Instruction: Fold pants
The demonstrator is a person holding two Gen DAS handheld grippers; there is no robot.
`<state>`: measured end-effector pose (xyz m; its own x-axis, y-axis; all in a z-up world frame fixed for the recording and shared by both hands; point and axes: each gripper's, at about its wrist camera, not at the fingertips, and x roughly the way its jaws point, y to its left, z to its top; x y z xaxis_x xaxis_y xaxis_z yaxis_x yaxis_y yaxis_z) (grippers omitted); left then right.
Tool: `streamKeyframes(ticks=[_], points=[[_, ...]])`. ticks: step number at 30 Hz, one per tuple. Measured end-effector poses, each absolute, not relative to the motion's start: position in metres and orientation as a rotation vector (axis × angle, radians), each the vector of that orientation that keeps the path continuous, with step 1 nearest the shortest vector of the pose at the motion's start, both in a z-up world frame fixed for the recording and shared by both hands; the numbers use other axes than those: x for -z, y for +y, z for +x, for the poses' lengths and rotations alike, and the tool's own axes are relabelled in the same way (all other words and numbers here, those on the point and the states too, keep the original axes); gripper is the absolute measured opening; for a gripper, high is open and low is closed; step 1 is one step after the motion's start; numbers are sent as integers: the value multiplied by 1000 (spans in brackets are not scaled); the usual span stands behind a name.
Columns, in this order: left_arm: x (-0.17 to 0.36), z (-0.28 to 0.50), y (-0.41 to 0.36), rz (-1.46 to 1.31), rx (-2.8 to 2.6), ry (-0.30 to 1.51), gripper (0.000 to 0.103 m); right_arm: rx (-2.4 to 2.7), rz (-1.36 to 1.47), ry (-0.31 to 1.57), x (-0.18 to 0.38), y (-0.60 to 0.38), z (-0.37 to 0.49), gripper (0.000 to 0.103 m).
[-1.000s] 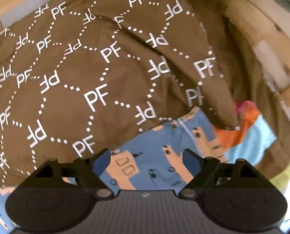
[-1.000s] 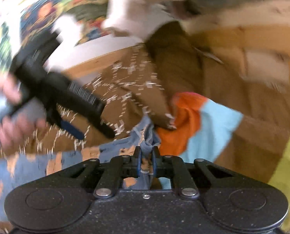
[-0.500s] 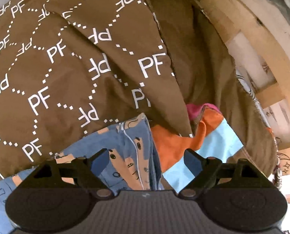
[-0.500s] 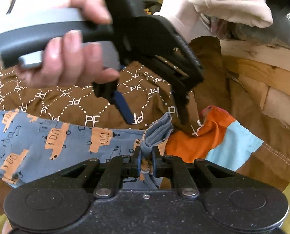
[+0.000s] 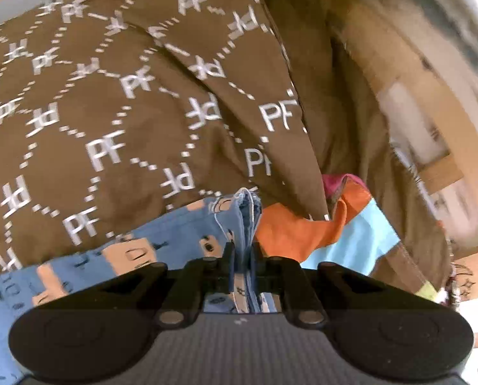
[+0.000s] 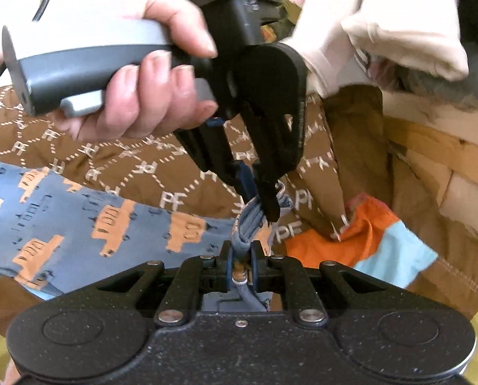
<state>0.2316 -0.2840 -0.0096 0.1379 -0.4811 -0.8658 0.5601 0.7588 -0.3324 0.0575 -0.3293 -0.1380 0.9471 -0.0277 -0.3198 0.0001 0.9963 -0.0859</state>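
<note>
The blue pants (image 6: 78,211), printed with orange trucks, lie spread across a brown cover (image 5: 110,112) lettered "PF", their far end cut off at the picture's left edge. The right gripper (image 6: 241,253) is clamped on a bunched edge of the pants. Just beyond it, the left gripper (image 6: 258,199), held in a hand (image 6: 149,77), is closing its jaws on the same bunched edge; its own view is blurred. An orange and light-blue cloth (image 6: 377,240) is partly tucked under the cover.
</note>
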Motion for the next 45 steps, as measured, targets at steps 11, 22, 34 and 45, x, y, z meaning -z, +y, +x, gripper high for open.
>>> streamKeyframes(ticks=[11, 22, 34, 45], points=[[7, 218, -136, -157, 702, 1168, 10, -255, -111, 309, 124, -266, 41, 12], [72, 237, -55, -272, 642, 1228, 11, -400, -211, 417, 149, -207, 61, 13], [90, 244, -42, -362, 616, 1242, 25, -408, -255, 425, 158, -196, 65, 32], [75, 233, -52, -314, 572, 1200, 10, -402, -204, 423, 151, -202, 63, 15]])
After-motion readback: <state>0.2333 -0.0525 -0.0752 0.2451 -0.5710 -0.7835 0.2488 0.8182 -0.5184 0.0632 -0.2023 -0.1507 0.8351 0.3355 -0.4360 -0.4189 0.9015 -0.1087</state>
